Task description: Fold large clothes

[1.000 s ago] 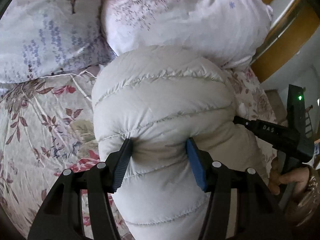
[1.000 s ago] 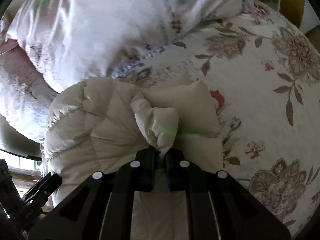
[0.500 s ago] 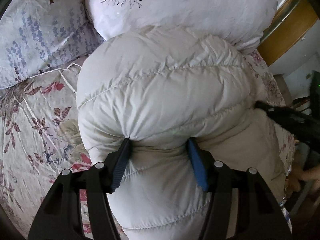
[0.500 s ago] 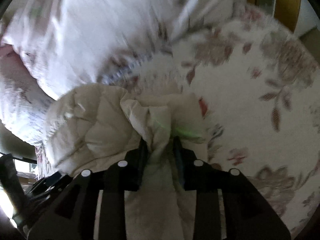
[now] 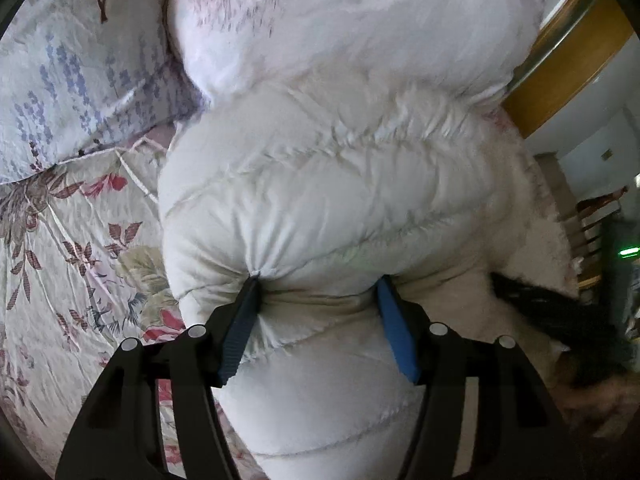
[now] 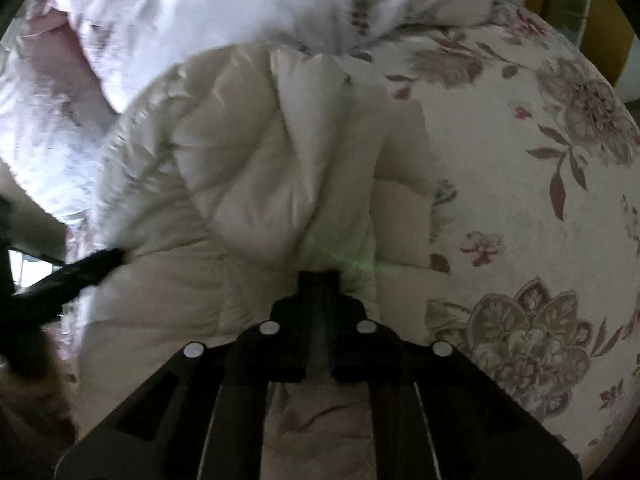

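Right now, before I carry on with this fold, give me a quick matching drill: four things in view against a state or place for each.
1 left gripper
2 right gripper
3 puffy jacket
4 lavender-print pillow

a shut on a thin pinch of fabric
b lying on the floral bedsheet
c clamping a thick fold
d beyond the jacket, at the bed's head

1-c, 2-a, 3-b, 4-d

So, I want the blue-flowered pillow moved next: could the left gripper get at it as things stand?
Probably not yet. The left gripper is clamped on a thick fold of the white puffer jacket, so it is occupied. The pillow itself lies uncovered up and to the left.
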`<state>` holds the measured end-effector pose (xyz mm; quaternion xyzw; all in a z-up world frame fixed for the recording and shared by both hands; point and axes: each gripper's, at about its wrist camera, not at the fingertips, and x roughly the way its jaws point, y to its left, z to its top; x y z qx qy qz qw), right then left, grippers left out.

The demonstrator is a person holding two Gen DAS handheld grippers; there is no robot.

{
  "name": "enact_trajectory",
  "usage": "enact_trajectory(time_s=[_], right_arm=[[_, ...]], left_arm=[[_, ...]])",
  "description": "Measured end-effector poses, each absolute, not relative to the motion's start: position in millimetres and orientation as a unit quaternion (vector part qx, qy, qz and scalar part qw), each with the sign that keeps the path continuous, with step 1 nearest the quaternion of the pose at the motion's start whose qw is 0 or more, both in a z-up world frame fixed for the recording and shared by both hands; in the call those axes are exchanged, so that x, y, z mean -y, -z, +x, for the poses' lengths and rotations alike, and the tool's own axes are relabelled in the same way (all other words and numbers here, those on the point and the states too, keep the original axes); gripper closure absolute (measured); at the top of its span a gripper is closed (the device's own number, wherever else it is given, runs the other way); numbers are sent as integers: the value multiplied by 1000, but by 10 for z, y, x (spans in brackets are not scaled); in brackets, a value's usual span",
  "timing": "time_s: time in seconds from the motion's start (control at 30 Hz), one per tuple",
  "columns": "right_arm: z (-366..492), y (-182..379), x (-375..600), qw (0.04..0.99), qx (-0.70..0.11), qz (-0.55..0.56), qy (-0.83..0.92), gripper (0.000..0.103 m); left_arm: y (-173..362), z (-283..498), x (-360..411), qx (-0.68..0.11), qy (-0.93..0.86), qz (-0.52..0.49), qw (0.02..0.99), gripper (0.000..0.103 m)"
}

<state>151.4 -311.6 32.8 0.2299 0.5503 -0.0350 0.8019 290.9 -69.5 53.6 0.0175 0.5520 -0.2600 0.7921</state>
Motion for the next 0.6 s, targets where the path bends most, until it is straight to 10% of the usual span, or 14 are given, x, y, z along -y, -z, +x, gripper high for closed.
enact_trajectory(time_s=[0.17, 0.33, 0.47, 0.53, 0.6], right_arm=[[1539, -310, 3247, 792, -558, 245, 50, 96], [1486, -755, 3556, 820, -475, 316, 59, 56], [1753, -697, 3647, 807, -480, 338, 65, 56], [1857, -592, 3600, 805, -485, 337, 54, 87], [1893, -527, 3489, 803, -497, 325, 53, 92]], left_arm=[[-914, 2943, 517, -500, 268, -10, 823, 42], [-925, 3104, 450, -503, 244, -5, 829, 42], [-782, 3227, 514, -517, 233, 1, 824, 42], [-720, 3250, 532, -521, 229, 5, 822, 42], [-659, 3306, 583, -525, 226, 13, 820, 42]])
